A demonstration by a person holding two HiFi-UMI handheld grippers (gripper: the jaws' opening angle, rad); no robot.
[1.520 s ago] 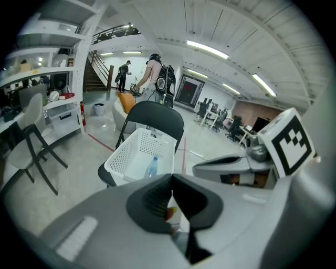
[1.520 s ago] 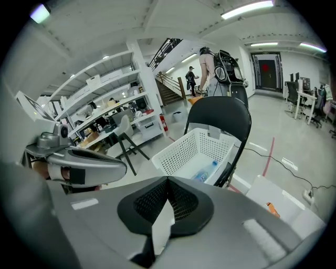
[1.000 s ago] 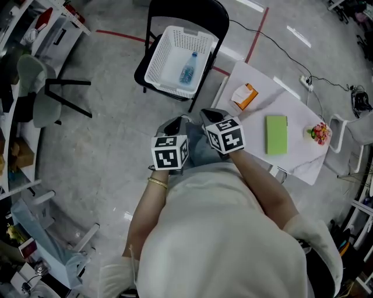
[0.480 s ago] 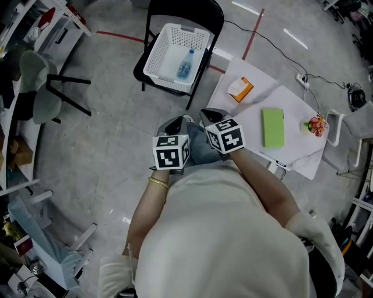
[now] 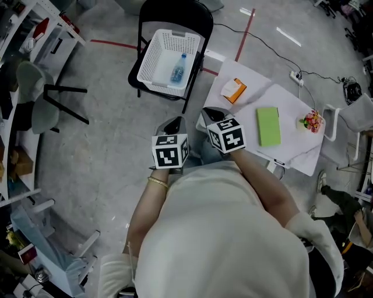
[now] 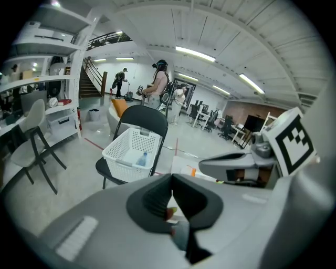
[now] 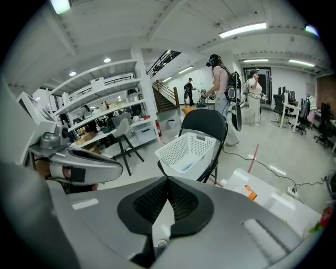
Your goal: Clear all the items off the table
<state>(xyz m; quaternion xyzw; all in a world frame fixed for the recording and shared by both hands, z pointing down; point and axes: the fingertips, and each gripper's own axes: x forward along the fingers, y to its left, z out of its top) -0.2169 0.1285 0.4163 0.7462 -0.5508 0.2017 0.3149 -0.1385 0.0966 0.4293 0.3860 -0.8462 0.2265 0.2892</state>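
Left gripper (image 6: 169,189) and right gripper (image 7: 167,184): jaws pressed together, nothing held.
Bottle (image 5: 178,68) in basket (image 5: 152,64); table (image 5: 291,152) bears orange box (image 5: 233,90), green pad (image 5: 268,126), perhaps flowers (image 5: 312,121).

Grey polished floor (image 5: 105,139), marked with red tape lines (image 5: 246,26). A black folding chair (image 5: 175,11) stands on it; a grey shell chair (image 5: 32,99) stands beside white shelving (image 7: 102,101) at the left. A staircase (image 6: 96,78) rises at the rear wall. Strip lights (image 6: 195,53) on the white ceiling are lit
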